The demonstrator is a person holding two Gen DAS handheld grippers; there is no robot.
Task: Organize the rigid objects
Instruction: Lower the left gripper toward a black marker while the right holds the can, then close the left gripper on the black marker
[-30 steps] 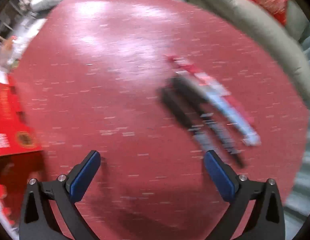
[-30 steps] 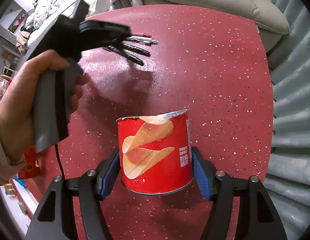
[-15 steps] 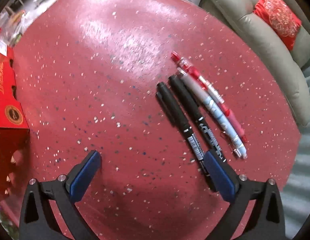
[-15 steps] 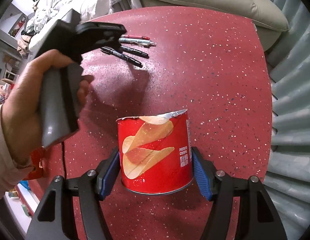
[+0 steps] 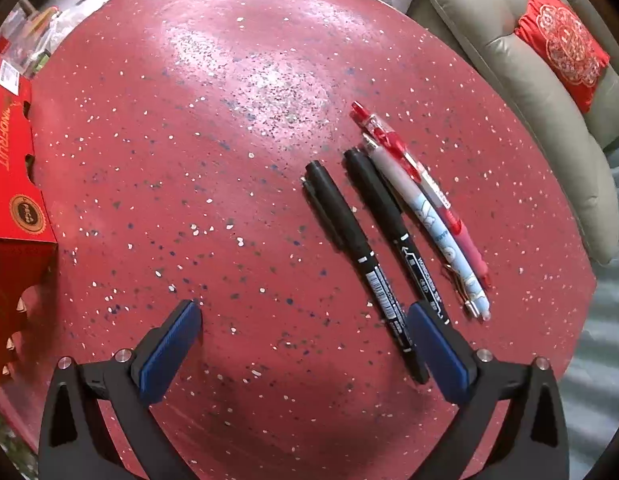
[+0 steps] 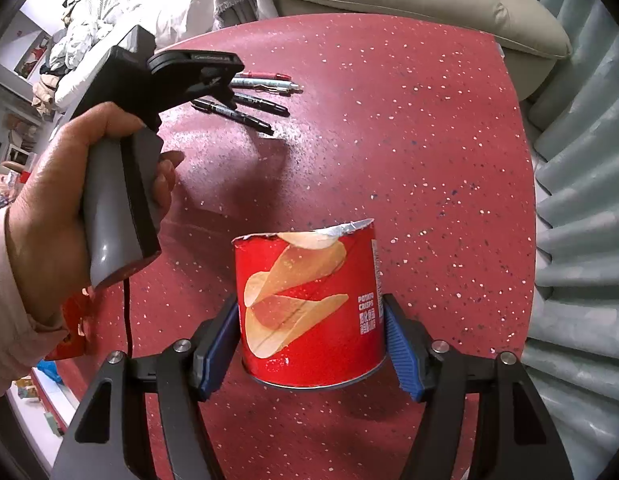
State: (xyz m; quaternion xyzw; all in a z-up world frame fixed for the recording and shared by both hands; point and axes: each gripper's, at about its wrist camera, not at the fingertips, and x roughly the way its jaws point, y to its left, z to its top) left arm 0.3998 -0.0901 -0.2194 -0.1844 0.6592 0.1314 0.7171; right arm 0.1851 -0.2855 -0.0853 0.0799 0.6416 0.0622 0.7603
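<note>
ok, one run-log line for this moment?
left gripper: open, over black marker pens | right gripper: shut on red crisps can | red speckled table

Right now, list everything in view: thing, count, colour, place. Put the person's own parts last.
Black markers: 2, black, side by side on the table.
Pens: 2, one red, one white-blue, beside the markers.
Crisp can: 1, red, top open, upright, clamped.
Table: 1, speckled red.
Box: 1, red, table's left edge.
Sofa: 1, grey-beige, behind the table.
Cushion: 1, red, on sofa.
Left gripper: open, empty, above the markers.
Right gripper: shut on can.
Left hand: holds the left gripper's handle.
</note>
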